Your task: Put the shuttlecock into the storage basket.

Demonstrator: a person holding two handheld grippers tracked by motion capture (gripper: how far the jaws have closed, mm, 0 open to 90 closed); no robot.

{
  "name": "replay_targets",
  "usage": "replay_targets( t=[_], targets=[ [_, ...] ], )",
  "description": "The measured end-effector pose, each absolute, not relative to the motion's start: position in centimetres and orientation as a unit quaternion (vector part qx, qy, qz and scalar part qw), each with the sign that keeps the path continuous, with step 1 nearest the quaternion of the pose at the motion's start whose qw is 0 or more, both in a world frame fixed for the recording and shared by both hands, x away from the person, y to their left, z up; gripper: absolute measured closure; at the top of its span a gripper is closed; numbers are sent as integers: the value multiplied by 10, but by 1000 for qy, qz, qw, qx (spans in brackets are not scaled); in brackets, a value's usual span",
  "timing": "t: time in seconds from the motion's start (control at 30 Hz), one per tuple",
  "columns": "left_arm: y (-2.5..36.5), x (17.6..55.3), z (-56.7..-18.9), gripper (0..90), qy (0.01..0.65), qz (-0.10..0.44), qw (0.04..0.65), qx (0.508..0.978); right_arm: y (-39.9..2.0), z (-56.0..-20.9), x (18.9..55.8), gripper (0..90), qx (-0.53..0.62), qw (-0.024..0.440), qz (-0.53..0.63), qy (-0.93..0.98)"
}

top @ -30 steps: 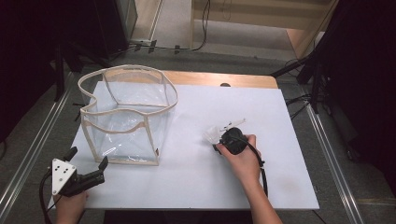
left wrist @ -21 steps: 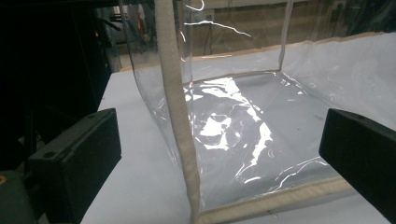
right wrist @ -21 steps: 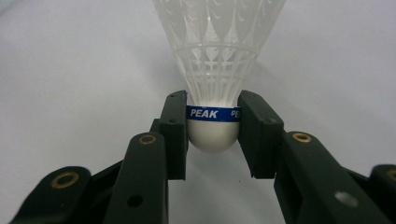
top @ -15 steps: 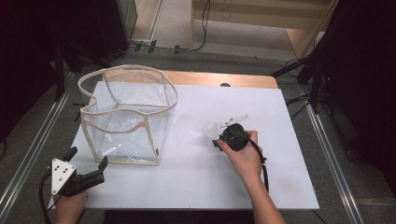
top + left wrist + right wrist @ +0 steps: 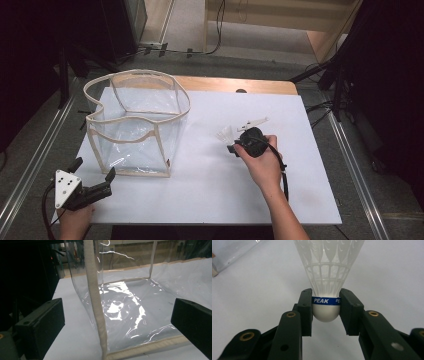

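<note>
A white plastic shuttlecock (image 5: 327, 277) with a blue band marked PEAK is clamped by its round base between the jaws of my right gripper (image 5: 325, 305), skirt pointing away. In the high view that shuttlecock (image 5: 226, 135) is just over the white table, right of centre, with the right gripper (image 5: 233, 145) shut on it. A clear plastic bag (image 5: 135, 125) with beige trim stands open at the left. My left gripper (image 5: 92, 174) waits open near the table's front left corner, its jaws wide apart facing the bag's near corner seam (image 5: 96, 305).
The white tabletop (image 5: 210, 195) lies on a wooden board (image 5: 235, 85) showing at the back. Metal rails (image 5: 30, 170) run along both sides of the table. Cables and dark stands (image 5: 330, 75) sit on the floor behind.
My right gripper has moved a little left and toward the back with the shuttlecock, which is now lifted and turned skirt-forward. The left gripper has stayed put.
</note>
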State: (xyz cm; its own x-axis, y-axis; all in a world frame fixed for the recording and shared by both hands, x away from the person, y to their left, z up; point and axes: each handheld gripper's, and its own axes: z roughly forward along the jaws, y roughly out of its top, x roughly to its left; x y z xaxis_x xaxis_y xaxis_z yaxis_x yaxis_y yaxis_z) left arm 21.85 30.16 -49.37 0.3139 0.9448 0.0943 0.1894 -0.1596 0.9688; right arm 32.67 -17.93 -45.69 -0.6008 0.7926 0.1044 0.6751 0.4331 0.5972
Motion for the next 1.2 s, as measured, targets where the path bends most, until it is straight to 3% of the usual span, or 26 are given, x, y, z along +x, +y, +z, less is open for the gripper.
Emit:
replay_targets(
  t=[1.2],
  targets=[
    [305,218,-493,0,433,389,495,645,-177,-414,339,628,421,106,361,825]
  ],
)
